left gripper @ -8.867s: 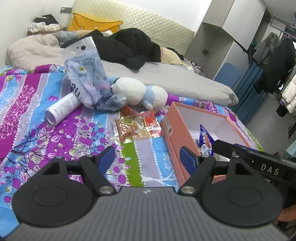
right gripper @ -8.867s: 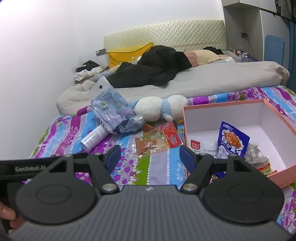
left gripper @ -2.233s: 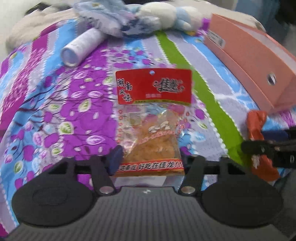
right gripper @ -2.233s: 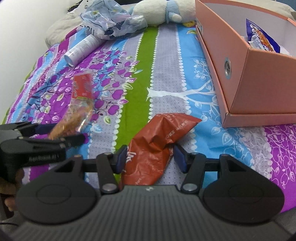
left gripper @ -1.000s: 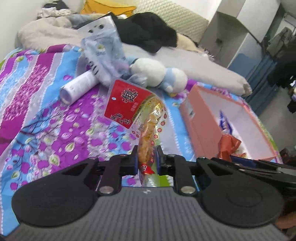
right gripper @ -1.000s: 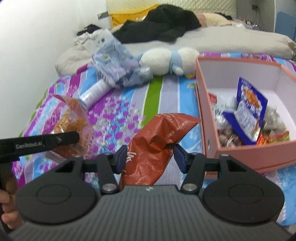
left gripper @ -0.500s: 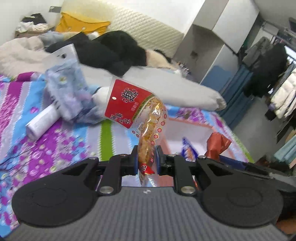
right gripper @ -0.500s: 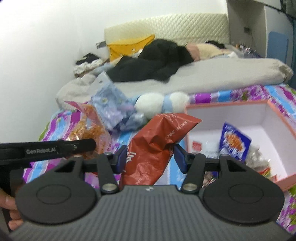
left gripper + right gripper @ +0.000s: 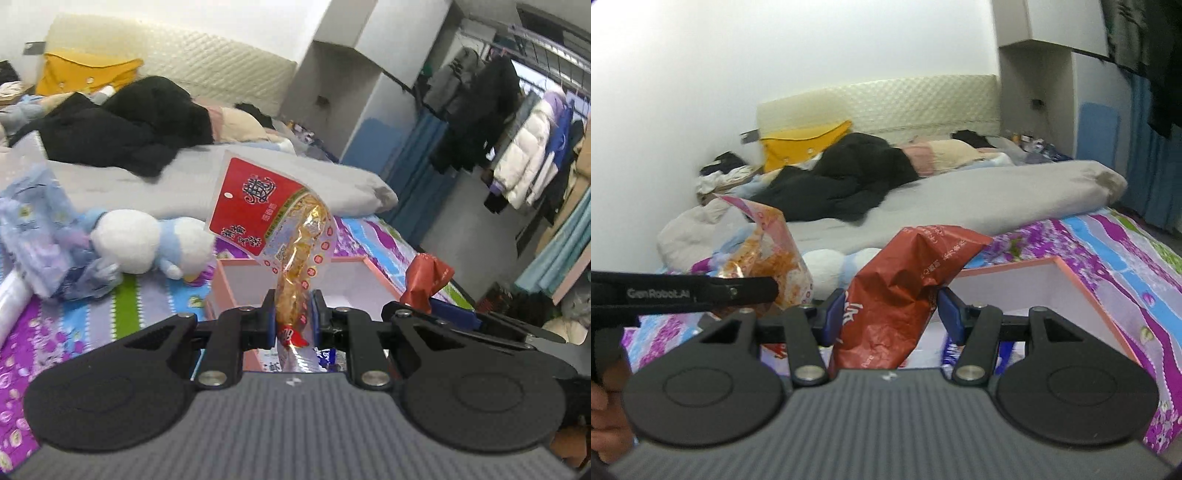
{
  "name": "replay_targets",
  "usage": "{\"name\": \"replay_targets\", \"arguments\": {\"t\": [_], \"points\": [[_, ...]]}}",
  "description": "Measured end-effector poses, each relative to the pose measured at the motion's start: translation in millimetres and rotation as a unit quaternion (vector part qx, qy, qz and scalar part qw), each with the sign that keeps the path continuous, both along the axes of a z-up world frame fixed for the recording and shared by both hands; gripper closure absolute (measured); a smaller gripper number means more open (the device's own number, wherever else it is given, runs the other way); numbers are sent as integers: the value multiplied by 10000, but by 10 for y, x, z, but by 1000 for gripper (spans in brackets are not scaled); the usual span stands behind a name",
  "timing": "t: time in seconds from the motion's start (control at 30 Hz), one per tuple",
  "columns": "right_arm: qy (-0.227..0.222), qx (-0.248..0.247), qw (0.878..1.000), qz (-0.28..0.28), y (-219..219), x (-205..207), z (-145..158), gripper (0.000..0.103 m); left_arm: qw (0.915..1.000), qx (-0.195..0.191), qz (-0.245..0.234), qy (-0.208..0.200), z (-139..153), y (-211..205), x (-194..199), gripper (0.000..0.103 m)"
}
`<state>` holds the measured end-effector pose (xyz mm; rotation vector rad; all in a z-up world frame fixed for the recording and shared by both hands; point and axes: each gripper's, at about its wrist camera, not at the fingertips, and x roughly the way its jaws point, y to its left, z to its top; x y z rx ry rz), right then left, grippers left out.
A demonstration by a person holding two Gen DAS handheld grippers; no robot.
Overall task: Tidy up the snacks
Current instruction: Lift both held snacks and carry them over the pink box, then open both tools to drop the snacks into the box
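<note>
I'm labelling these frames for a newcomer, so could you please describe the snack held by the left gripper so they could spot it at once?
Start at the pink box on the striped bedspread. Just above it, the left gripper pinches a clear snack bag by its lower end. Its red label and golden contents set it apart from the crumpled, all-red packet in the right gripper.

"GenRobot.AI" is printed on the left gripper (image 9: pixel 768 291) arm.
</note>
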<state>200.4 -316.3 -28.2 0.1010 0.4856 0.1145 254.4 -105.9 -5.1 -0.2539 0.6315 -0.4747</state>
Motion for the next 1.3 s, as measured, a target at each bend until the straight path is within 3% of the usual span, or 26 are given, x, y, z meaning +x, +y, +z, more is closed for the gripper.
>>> {"name": "replay_targets", "arguments": {"t": [0.43, 0.77, 0.87, 0.93, 1.0, 1.13, 1.3], "points": [[653, 217, 9961, -558, -633, 545, -774, 46, 9949, 492, -575, 671, -784, -864, 897, 83], [1076, 408, 9904, -765, -855, 847, -1248, 46, 9877, 770, -719, 1151, -1324, -1065, 1279, 82], [1151, 500, 9893, -749, -867, 873, -1310, 45, 9871, 833, -640, 1204, -1360, -1080, 1300, 78], [1168, 591, 9889, -702, -865, 869, -1321, 45, 9872, 911, -620, 1152, -1339, -1098, 1284, 64], [1157, 571, 9892, -689, -850, 853, -1308, 44, 9879, 958, -543, 1096, -1304, -1084, 1247, 38], [1118, 537, 9897, -715, -854, 790, -1235, 31, 9903, 914, -417, 958, -1132, -983, 1142, 35], [828, 595, 9923, -703, -840, 624, -935, 31, 9933, 896, -329, 654, -762, -865, 943, 35]]}}
